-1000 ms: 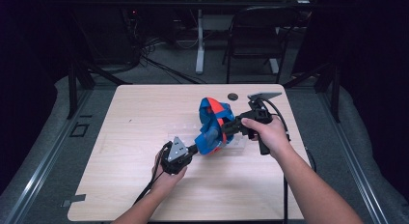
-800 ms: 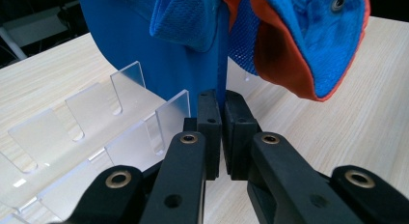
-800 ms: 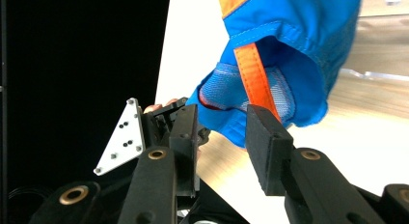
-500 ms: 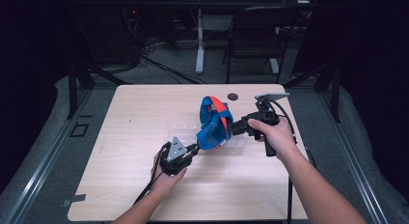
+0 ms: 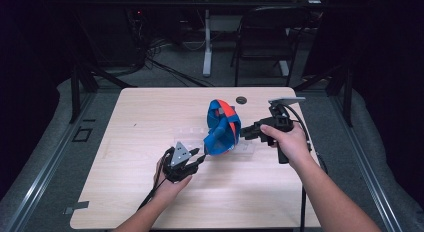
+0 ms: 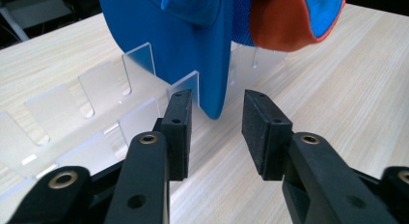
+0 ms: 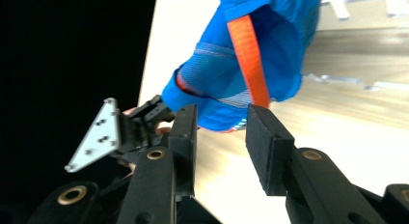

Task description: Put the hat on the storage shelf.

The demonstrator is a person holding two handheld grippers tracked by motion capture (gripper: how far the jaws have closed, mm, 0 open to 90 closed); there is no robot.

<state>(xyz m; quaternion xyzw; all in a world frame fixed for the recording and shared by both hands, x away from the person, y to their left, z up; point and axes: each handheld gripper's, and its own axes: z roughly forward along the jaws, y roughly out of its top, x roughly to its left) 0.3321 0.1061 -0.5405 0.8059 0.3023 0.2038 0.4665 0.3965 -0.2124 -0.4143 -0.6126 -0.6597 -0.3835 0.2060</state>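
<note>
While my left hand-held gripper (image 6: 217, 130) and right hand-held gripper (image 7: 223, 147) both gape empty, the blue mesh cap (image 5: 223, 127), orange-strapped, stands in a clear slotted rack (image 6: 96, 108) mid-worktop (image 5: 140, 117).

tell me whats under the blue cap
A clear plastic rack with upright dividers lies on the wooden table under the blue cap. The brim's edge dips between two dividers. The cap covers the far end of the rack, so what lies there cannot be seen.
</note>
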